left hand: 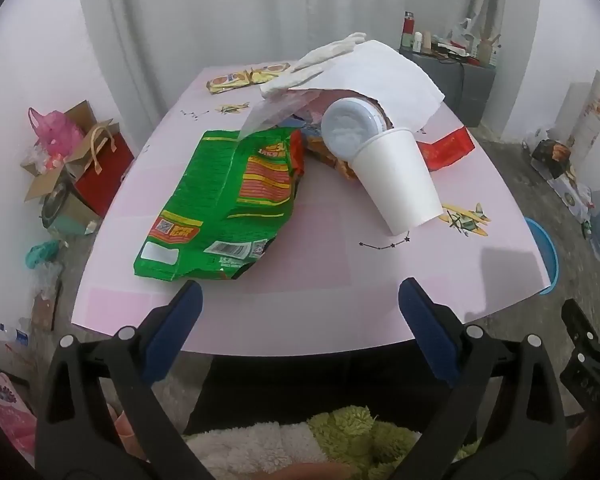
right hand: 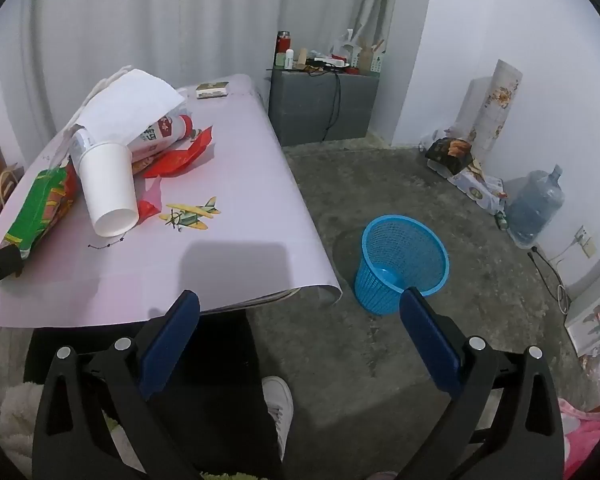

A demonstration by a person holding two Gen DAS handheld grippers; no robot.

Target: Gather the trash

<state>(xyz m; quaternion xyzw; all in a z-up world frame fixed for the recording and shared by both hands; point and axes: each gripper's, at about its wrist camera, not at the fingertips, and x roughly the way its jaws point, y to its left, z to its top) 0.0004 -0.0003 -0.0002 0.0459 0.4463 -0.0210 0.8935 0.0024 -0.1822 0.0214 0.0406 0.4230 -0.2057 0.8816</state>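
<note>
A pile of trash lies on the pink table (left hand: 320, 280): a crumpled green snack bag (left hand: 224, 204), a white paper cup (left hand: 396, 176) tipped on its side, a lidded tub (left hand: 350, 122) behind it, a white paper sheet (left hand: 384, 76) and a red wrapper (left hand: 446, 148). My left gripper (left hand: 300, 300) hovers open over the table's near edge, nothing between its blue pads. My right gripper (right hand: 300, 308) is open too, held beyond the table's right corner above the floor. The cup (right hand: 108, 188) and green bag (right hand: 40, 208) appear at left in the right wrist view. A blue mesh basket (right hand: 400, 264) stands on the floor.
A flat biscuit packet (left hand: 248, 76) lies at the table's far left, a small box (right hand: 213, 89) at its far end. Boxes and bags (left hand: 76, 164) crowd the floor on the left. A grey cabinet (right hand: 324, 104), a water jug (right hand: 536, 208) and bags line the walls. The person's white shoe (right hand: 278, 404) is below.
</note>
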